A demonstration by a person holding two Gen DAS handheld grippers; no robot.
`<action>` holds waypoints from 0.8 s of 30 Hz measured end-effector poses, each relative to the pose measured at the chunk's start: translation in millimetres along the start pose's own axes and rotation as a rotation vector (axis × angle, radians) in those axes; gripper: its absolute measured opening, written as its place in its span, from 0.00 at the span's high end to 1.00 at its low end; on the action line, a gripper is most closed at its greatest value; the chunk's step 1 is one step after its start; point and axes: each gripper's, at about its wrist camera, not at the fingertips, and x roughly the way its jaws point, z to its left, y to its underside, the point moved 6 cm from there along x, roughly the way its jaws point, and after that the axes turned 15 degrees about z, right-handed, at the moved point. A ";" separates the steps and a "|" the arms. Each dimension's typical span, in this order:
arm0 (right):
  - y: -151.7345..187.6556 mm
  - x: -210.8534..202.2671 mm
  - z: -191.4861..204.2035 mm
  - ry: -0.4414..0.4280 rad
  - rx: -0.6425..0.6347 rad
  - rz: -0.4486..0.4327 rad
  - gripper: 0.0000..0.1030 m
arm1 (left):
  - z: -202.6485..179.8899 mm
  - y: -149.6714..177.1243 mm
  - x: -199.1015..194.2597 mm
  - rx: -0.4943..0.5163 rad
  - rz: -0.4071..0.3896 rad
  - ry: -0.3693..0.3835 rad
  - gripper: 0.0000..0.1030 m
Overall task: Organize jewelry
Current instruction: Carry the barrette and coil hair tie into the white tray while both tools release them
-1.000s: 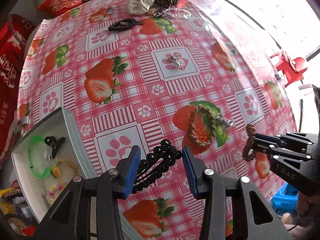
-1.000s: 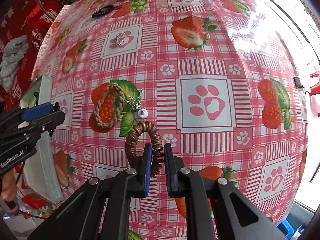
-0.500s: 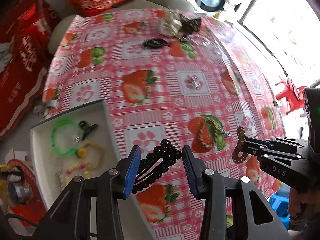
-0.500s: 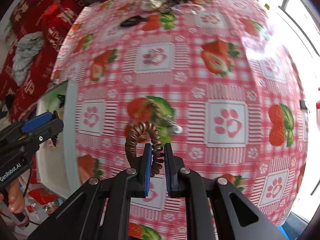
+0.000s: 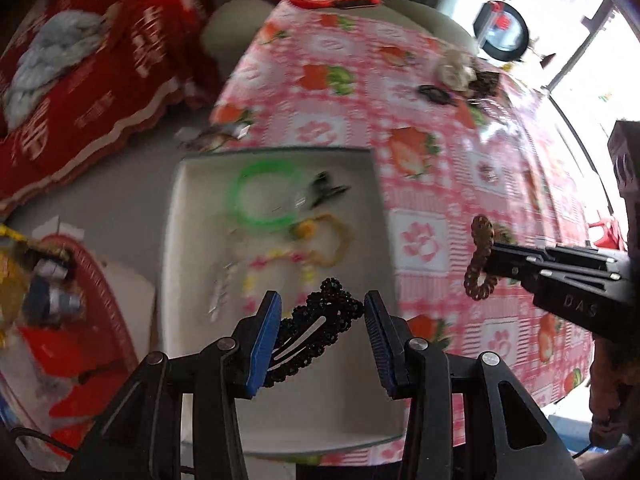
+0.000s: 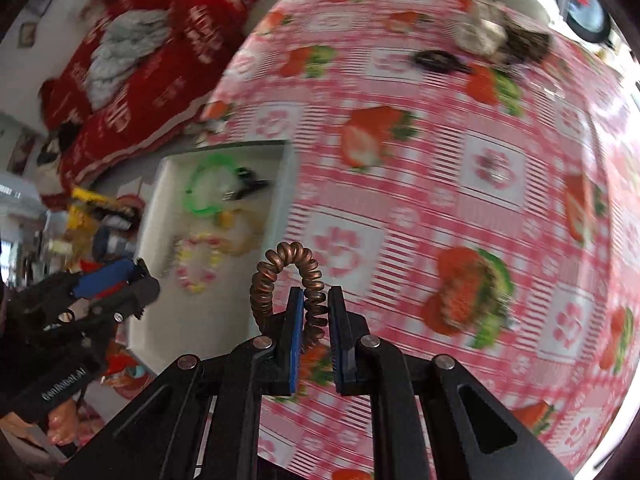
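My left gripper (image 5: pixel 320 322) is shut on a black beaded hair clip (image 5: pixel 316 330) and holds it over the white tray (image 5: pixel 372 208). The tray holds a green bangle (image 5: pixel 256 200), a black claw clip (image 5: pixel 326 192), a yellow bracelet (image 5: pixel 332 240) and a pastel bead bracelet (image 6: pixel 198 266). My right gripper (image 6: pixel 314 316) is shut on a brown spiral hair tie (image 6: pixel 280 276), held above the strawberry tablecloth just right of the tray (image 6: pixel 280 200). It also shows in the left wrist view (image 5: pixel 482 264).
A braided bracelet lies on a strawberry print (image 6: pixel 472 288). A black hair tie (image 6: pixel 438 60), a white scrunchie (image 5: pixel 454 70) and a dark scrunchie (image 6: pixel 528 46) lie at the table's far end. A silver piece (image 5: pixel 488 172) lies mid-table. A red basket (image 5: pixel 60 300) stands left of the tray.
Both grippers have swung left toward the tray with their items still held. The left gripper now hangs over the tray instead of over the tablecloth.
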 end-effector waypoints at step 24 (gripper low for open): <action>-28.2 111.1 90.3 0.145 -0.228 0.234 0.87 | 76.9 28.4 75.2 -0.175 0.097 -0.045 0.52</action>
